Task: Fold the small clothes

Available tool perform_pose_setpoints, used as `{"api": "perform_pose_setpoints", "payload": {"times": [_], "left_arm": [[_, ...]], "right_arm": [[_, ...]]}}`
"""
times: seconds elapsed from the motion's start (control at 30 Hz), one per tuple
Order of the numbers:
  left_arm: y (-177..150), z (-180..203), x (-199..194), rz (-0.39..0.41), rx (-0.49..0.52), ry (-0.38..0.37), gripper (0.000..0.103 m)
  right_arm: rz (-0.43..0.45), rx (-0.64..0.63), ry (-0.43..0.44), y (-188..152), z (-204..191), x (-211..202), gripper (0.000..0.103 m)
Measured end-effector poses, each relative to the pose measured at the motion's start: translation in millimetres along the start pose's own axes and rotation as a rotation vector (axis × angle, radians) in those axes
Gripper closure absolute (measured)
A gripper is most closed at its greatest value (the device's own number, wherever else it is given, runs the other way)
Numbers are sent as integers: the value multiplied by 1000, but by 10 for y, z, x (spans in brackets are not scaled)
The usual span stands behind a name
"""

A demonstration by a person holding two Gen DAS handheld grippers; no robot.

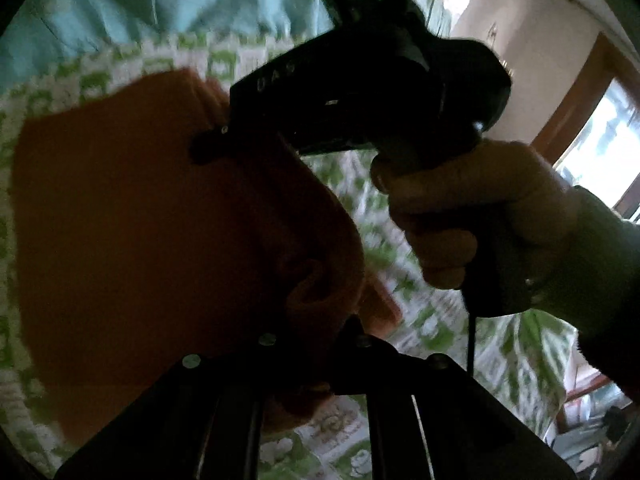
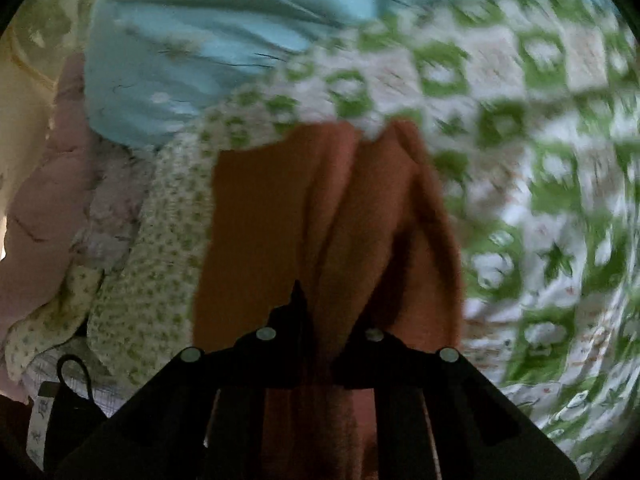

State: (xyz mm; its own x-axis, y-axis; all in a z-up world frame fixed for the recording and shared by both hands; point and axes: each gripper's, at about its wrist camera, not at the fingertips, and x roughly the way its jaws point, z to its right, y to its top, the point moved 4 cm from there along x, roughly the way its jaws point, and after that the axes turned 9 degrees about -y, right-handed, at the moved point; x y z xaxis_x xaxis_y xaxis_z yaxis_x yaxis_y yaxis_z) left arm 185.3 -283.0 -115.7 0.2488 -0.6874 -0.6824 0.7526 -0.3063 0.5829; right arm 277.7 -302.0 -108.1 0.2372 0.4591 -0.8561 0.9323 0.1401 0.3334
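Here, a bed under a green-and-white patterned bedspread (image 2: 520, 128), a turquoise cloth (image 2: 208, 40) bunched at its far side, a window (image 1: 600, 136) to the right. Orange garment (image 2: 320, 220) lifted over the bedspread, creased, pinched by left hand-held gripper (image 1: 320, 344) and right hand-held gripper (image 2: 320, 344).

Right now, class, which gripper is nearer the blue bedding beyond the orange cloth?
Right, it seems. The right gripper pinches the orange cloth near its far edge, toward the blue bedding. The left gripper pinches the near edge, farther back.
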Motion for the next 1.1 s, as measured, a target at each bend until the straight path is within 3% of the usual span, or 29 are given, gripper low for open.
{"api": "perform_pose_setpoints", "payload": {"times": [0.07,0.13,0.2,0.33,0.47,0.6,0.7,0.83,0.9,0.93,1.03,1.1], "left_arm": [[-31,-37,48,-33,-13,-10,88],[-37,-73,-10,-40,-28,-32,79],[-52,-102,-109,-46,-43,-51,61],[-130,-195,-406,-26,-84,-55,55],[-183,-405,-715,22,-154,-10,49],[-203,-720,-987,74,-242,60,45],[-220,-1012,-1039,81,-310,118,43],[-219,-1407,-1086,100,-414,158,35],[-205,-1564,-1069,102,-461,148,34],[-174,-1644,-1065,98,-483,142,34],[-72,-1767,-1093,108,-502,131,33],[-15,-1808,-1112,111,-496,133,27]], "right_arm": [[-11,47,-6,-49,104,90,80],[11,96,6,-51,158,64,74],[42,113,-7,-44,185,-34,69],[134,125,-117,-18,247,-369,66],[193,102,-93,-20,110,-604,66],[160,42,-54,-82,-132,-477,66],[105,50,-103,-142,-95,-212,63],[53,110,-69,-201,22,33,63],[59,115,-71,-216,36,48,69],[63,121,-65,-204,32,25,93],[146,127,-8,-109,-49,-327,93],[219,103,15,-51,-141,-625,93]]}}
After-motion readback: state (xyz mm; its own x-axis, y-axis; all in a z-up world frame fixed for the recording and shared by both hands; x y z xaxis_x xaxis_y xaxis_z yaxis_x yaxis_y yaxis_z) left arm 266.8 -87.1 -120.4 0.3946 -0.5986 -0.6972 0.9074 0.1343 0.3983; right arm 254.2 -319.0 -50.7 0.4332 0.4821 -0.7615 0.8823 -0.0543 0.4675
